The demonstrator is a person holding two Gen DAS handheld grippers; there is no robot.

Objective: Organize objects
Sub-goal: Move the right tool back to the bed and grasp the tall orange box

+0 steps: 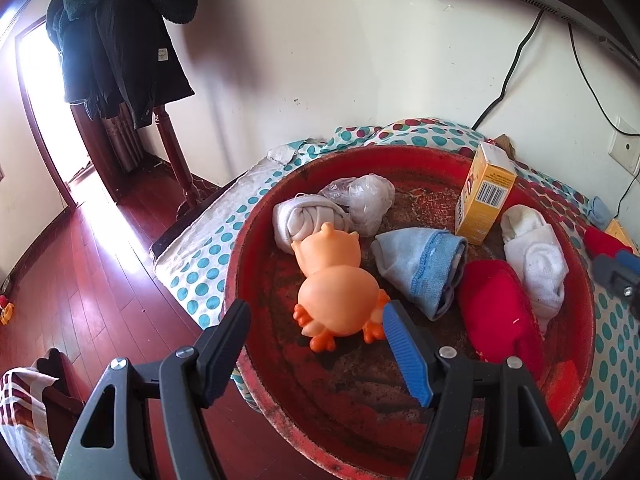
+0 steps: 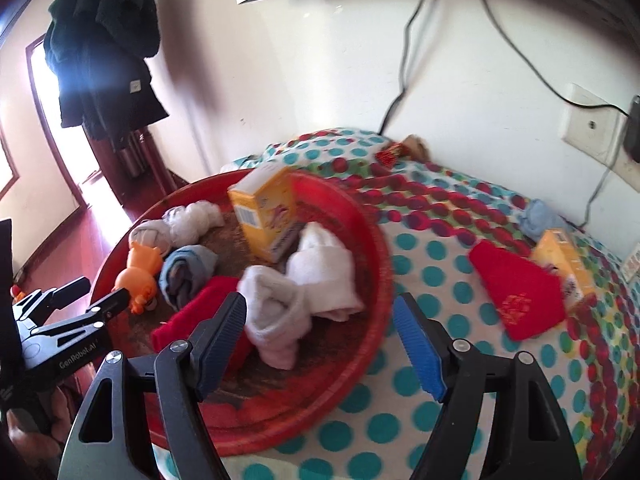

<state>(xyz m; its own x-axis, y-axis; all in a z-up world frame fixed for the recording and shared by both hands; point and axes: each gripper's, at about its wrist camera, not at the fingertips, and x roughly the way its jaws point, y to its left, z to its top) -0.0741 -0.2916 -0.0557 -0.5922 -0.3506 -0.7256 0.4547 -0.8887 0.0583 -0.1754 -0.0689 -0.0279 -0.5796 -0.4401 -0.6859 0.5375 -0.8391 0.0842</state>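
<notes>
Red basin [image 2: 376, 240] at table edge, both grippers agape

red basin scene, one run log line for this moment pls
left gripper: open, by orange duck toy | right gripper: open, empty | red basin: partly filled

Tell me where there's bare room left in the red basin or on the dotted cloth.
In the red basin, the near floor is bare, bordered by the orange duck, red cloth and near rim. Farther back, socks and the yellow box crowd it. On the dotted cloth, a patch lies free between the basin and red pouch.
</notes>
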